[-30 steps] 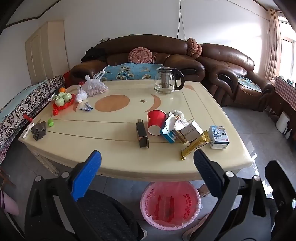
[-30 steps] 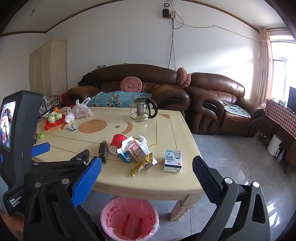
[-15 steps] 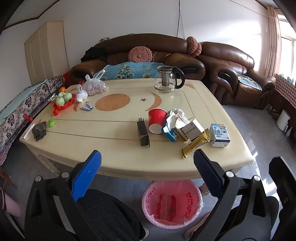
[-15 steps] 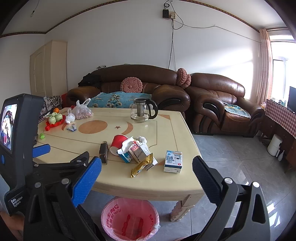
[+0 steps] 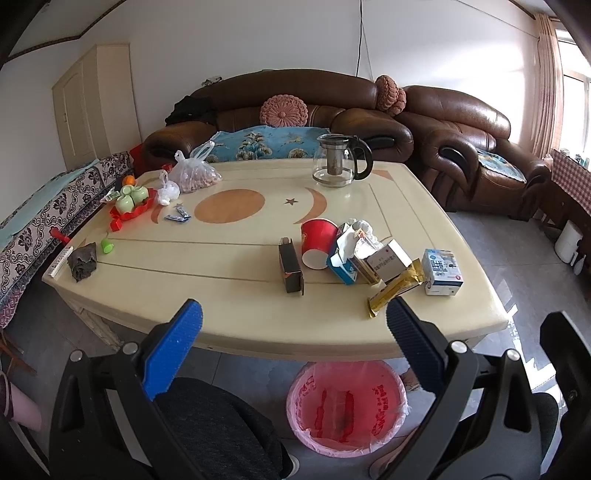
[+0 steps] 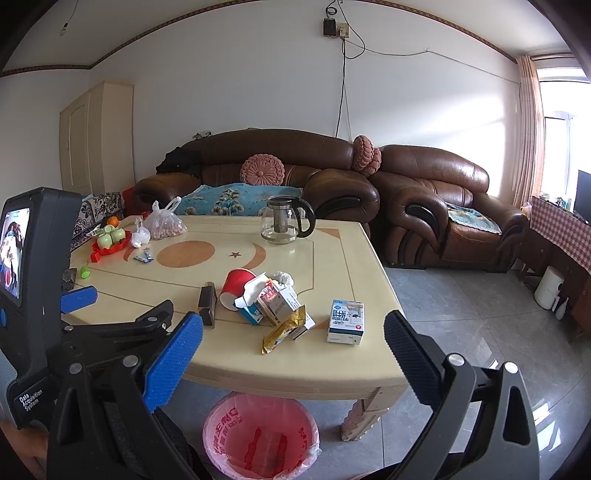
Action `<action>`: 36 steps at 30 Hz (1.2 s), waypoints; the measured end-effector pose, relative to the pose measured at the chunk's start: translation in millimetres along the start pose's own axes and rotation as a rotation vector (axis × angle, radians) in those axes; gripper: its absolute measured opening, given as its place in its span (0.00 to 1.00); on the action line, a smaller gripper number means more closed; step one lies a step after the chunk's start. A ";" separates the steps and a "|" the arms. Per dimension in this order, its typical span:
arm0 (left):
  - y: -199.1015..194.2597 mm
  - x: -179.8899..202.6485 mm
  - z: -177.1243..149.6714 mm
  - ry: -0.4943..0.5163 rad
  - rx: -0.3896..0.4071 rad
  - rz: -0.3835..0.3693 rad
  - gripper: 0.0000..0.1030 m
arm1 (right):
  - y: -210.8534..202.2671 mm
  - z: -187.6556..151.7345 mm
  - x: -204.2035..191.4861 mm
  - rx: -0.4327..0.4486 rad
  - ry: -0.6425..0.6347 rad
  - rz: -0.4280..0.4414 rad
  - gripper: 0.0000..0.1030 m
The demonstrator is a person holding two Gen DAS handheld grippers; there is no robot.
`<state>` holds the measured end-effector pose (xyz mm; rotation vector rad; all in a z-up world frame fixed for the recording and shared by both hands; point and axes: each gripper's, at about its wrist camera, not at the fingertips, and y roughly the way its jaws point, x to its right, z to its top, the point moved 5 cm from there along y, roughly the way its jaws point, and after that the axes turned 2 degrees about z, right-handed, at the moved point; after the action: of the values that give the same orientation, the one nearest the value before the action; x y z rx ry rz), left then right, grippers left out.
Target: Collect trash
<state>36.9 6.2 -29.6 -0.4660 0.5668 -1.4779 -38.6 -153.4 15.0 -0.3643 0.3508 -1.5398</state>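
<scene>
Cream table (image 5: 229, 295) edge fronts both wide-open, empty jaws, bin (image 5: 347, 402) beneath.

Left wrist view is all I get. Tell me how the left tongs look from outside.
Observer: In the right wrist view the left tongs are open and empty, in front of the table's near-left side.
Operator: Describe the unit behind them.
Observer: Its black housing carries a lit screen facing back.
Operator: Trace the wall cable upward.
Observer: It ends at a black box beside a wall socket.
</scene>
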 end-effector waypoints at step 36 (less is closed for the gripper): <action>4.1 -2.6 0.2 0.001 -0.013 -0.004 0.95 | 0.0 0.5 -1.2 -0.005 0.009 0.008 0.93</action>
<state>40.2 9.1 -31.8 -0.4769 0.5765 -1.4787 -38.4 -152.2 15.4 -0.3596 0.3622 -1.5330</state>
